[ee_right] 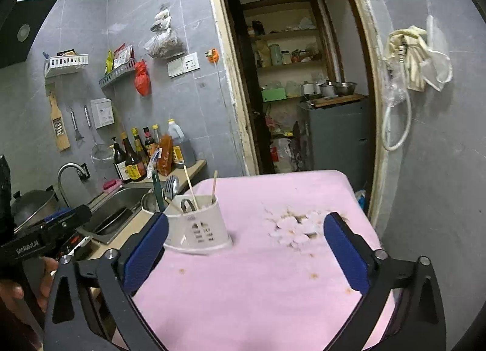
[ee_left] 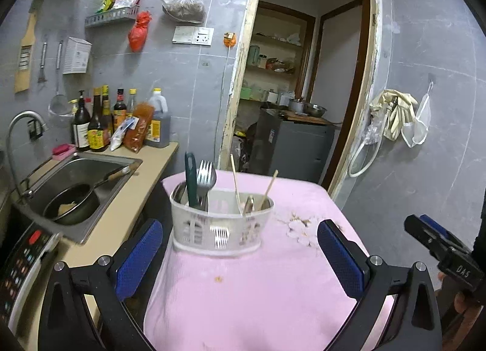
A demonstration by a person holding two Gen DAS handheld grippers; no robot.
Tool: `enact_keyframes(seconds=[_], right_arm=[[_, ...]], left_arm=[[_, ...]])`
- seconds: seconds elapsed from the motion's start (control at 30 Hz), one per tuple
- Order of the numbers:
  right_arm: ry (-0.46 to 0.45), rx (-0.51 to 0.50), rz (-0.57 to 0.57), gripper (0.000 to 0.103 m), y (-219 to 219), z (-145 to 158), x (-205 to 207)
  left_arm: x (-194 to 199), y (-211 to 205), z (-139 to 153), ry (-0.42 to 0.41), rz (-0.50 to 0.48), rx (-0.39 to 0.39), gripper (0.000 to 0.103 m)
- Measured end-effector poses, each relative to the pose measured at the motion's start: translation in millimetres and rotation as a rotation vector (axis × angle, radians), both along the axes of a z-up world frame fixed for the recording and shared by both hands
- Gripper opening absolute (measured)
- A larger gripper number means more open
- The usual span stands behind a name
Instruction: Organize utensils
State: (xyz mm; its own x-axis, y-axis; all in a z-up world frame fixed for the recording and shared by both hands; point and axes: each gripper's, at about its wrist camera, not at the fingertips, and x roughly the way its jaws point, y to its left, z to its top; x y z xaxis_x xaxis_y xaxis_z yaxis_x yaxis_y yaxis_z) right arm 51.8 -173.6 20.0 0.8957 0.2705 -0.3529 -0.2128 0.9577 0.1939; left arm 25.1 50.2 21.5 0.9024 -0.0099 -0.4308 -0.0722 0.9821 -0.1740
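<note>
A white plastic utensil caddy (ee_left: 220,223) (ee_right: 199,226) stands upright on the pink-covered table (ee_left: 252,290) (ee_right: 258,284). Its left compartment holds a dark green handle (ee_left: 190,178), a metal fork (ee_left: 205,175) and a spoon. Its right compartment holds two wooden chopsticks (ee_left: 235,181) and other metal utensils. My left gripper (ee_left: 240,257) is open and empty, a short way back from the caddy. My right gripper (ee_right: 246,253) is also open and empty, to the right of the caddy and back from it. Each gripper shows at the edge of the other's view.
Left of the table runs a beige counter (ee_left: 136,199) with a steel sink (ee_left: 79,187) holding a dark pan. Sauce bottles (ee_left: 100,126) stand against the tiled wall. White crumbs (ee_right: 291,226) lie on the cloth. A doorway (ee_left: 303,93) opens behind the table.
</note>
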Motion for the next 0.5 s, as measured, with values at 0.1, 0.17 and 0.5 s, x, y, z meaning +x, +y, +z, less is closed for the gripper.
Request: enact_keyframes(seconds=[0.1,0.17,0.5], right_arm=[[-0.003,-0.014,-0.009,0.102,-8,-4,-22],[-0.004,-0.018,-0.008,0.102,-10,-6,-32],[0.008,-0.051,0.002,0.102,-18,-19,-71]], left_arm=[[-20,-6,-4,0.005,0.009,0.001,0.103],[-32,-10,-8,0.010,0.015,0.000,0.103],[-67,-24,-26,0.024,0.036,0.019,0.103]])
